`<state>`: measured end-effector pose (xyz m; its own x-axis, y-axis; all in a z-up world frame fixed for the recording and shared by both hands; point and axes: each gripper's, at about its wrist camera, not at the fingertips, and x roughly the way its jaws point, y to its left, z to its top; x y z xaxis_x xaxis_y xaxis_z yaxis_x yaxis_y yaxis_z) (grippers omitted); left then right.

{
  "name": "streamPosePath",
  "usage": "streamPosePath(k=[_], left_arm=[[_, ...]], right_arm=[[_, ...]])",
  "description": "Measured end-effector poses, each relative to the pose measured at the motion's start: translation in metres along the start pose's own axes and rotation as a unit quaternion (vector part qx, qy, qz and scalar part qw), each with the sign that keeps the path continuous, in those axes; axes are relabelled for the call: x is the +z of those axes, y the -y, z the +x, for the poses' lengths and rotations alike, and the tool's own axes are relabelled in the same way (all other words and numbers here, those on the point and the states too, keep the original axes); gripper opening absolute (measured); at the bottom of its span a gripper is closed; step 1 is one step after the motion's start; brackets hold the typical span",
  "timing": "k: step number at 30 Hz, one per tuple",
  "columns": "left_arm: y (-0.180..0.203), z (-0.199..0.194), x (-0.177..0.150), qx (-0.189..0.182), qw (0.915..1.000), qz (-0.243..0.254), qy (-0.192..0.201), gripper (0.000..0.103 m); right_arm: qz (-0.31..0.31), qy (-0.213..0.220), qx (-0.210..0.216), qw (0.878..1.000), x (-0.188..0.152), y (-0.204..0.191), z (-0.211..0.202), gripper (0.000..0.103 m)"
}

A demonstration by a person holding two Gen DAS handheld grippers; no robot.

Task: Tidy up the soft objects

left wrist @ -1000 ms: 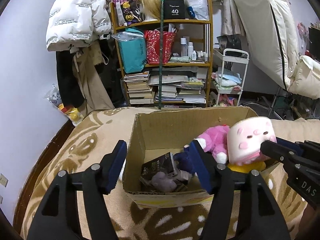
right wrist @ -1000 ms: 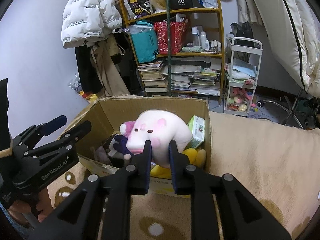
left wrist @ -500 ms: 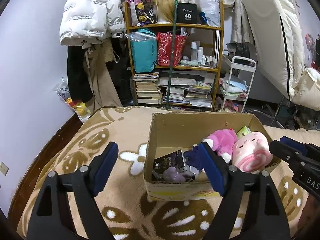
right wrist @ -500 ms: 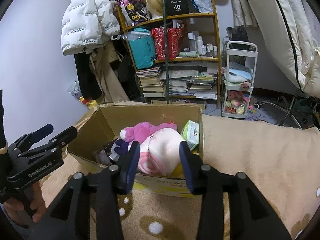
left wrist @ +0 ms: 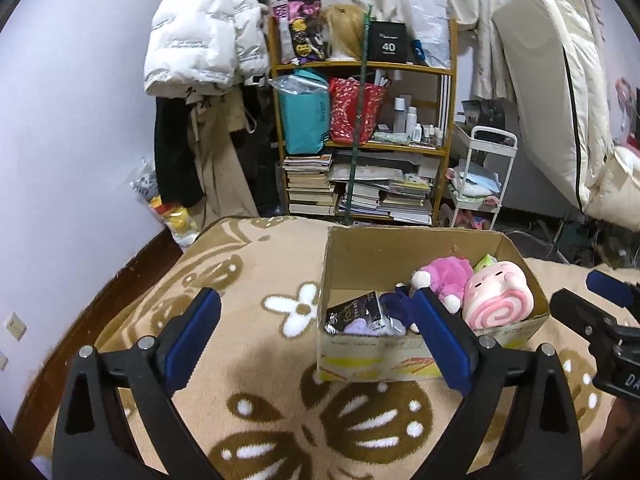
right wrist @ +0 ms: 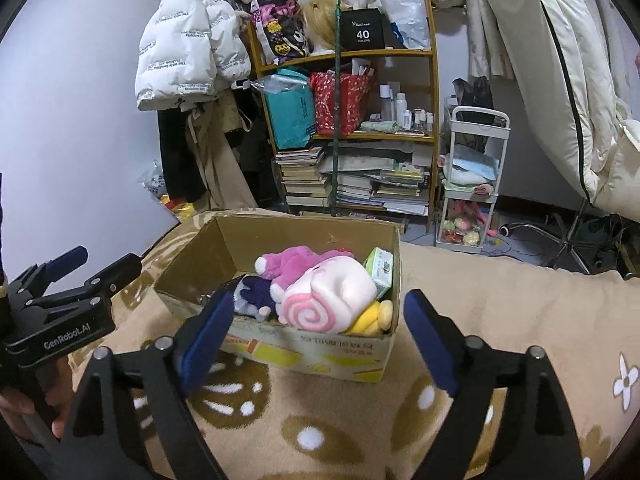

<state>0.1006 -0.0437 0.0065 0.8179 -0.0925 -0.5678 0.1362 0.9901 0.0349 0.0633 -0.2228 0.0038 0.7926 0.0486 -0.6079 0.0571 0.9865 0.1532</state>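
Left wrist view gives me the widest spread first: a tan blanket (left wrist: pixel 248 280) with white flowers and brown leaf shapes covers the surface under both tools. On it sits an open cardboard box (left wrist: pixel 404 256), with a crowded wooden bookshelf (left wrist: pixel 360 136) against the wall behind it and a white puffer jacket (left wrist: pixel 204 36) hanging to the shelf's left.

Inside the box I see the soft things piled together. A pink swirl-roll plush (right wrist: pixel 332 300) lies on top toward the box's near right corner, its spiral end facing my right camera. Behind it rests a magenta plush toy (right wrist: pixel 296 260), and a dark purple plush (right wrist: pixel 256 292) sits to the left of the roll. A yellow plush (right wrist: pixel 374 316) pokes out beneath the roll, and a small green packet (right wrist: pixel 380 266) leans against the right wall of the box.

My left gripper (left wrist: pixel 318 338) is spreading its jaws with nothing between them, short of the box. My right gripper (right wrist: pixel 318 334) is likewise spreading, empty, clear of the roll.
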Motion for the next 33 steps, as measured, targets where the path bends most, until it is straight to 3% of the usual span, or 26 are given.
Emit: streamPosePath(k=[6, 23, 33], left_arm=[[-0.002, -0.024, -0.007, 0.003, 0.9998, 0.014, 0.010, 0.095], [-0.015, -0.091, -0.040, 0.014, 0.9995, 0.010, 0.028, 0.096], [-0.027, -0.108, -0.048, 0.019, 0.9993, 0.002, 0.033, 0.096]], right_arm=[[-0.009, 0.010, -0.009, 1.000, -0.006, -0.003, -0.020, 0.102], [-0.041, 0.048, -0.042, 0.997, -0.022, -0.016, -0.078, 0.103], [-0.038, 0.060, -0.053, 0.996, -0.035, -0.019, -0.097, 0.103]])
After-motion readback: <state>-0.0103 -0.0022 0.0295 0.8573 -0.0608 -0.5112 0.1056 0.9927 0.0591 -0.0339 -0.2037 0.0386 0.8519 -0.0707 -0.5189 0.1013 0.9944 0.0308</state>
